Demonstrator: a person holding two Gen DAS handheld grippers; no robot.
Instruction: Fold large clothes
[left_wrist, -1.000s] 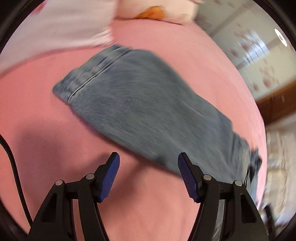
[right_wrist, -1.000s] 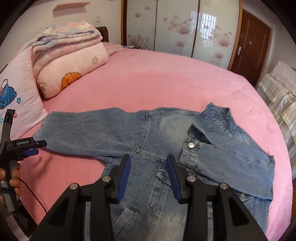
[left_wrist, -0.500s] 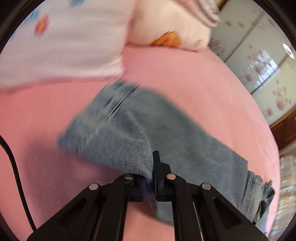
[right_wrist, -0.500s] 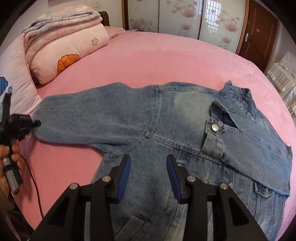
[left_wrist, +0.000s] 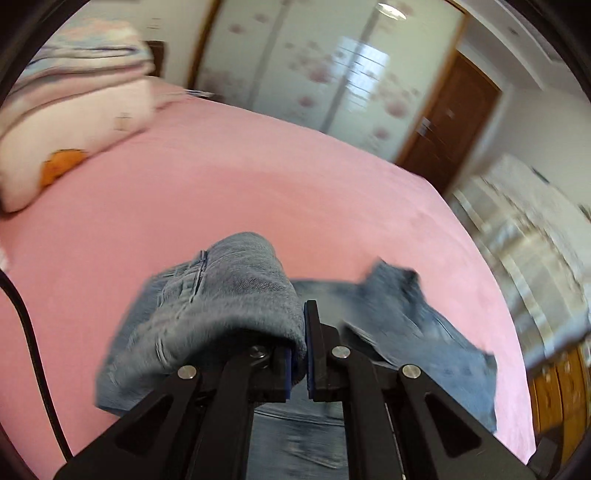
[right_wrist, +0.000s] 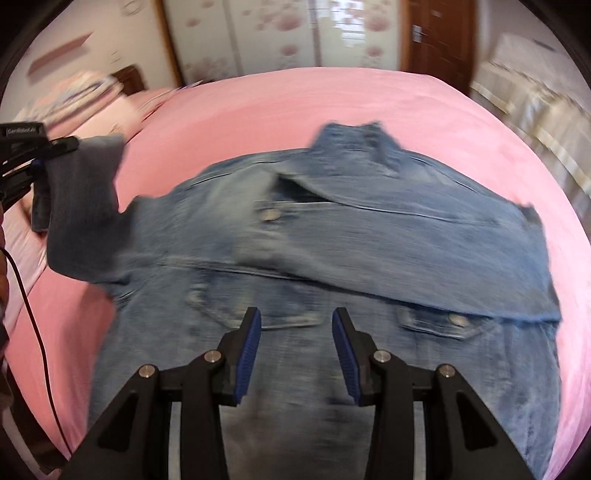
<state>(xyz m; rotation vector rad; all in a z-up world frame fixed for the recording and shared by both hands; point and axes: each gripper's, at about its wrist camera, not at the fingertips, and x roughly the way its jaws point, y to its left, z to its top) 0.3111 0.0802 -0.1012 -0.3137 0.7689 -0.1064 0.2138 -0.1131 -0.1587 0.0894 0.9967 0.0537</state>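
Left gripper (left_wrist: 297, 354) clenched on the denim jacket's (right_wrist: 332, 240) sleeve cuff (left_wrist: 236, 295), right gripper (right_wrist: 295, 350) released: sleeve-folding step, next carrying it toward frame center.

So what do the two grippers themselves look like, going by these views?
Both match: the left gripper and right gripper have matte black angular frames with triangular cut-outs, silver pivot bolts and ribbed blue finger pads. In the right wrist view the left unit carries a white-lettered label, too blurred to read, and a thin black cable.

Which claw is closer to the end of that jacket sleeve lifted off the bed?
Left. The left claw is clamped on the sleeve; the right claw hangs open over the jacket's front.
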